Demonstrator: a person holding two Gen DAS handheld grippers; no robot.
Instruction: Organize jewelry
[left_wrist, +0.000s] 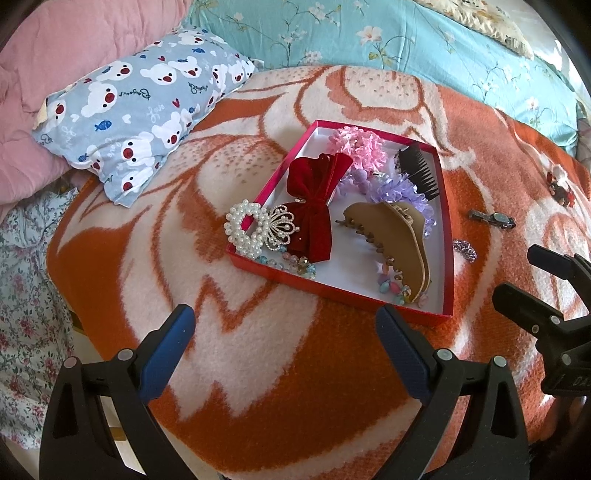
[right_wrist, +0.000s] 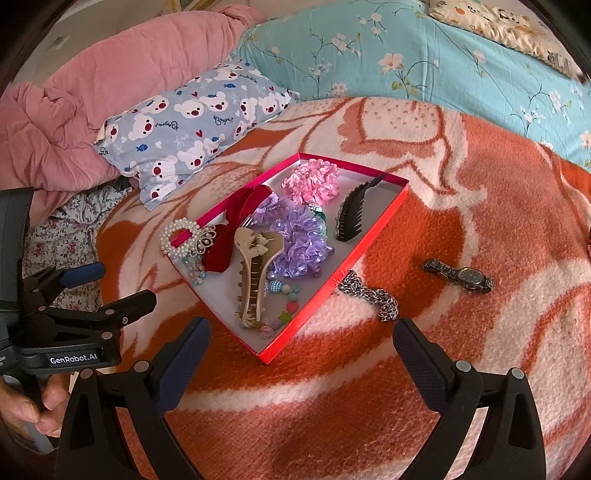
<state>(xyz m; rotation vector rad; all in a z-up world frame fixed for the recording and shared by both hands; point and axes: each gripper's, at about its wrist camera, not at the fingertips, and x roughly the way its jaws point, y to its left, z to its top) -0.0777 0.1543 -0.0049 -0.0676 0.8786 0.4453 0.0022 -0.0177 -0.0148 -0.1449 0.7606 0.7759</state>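
Blanket (right_wrist: 424, 387) in orange and cream fills my views; on it sits the red tray (right_wrist: 354, 258), crowded with hair pieces. My left gripper (left_wrist: 284, 332) and right gripper (right_wrist: 301, 341) hover spread wide, gripping nothing. Outside the tray lie a watch (right_wrist: 460, 275) and — touching its wall — a silver chain (right_wrist: 373, 295).

Daylit bed (right_wrist: 461, 369) under an orange-and-cream woven blanket (left_wrist: 258, 369). Behind it, a bear-print pillow (left_wrist: 136, 110), a bunched pink quilt (right_wrist: 74, 122) and a turquoise floral sheet (right_wrist: 424, 66). Small-flowered fabric (left_wrist: 26, 295) at left.
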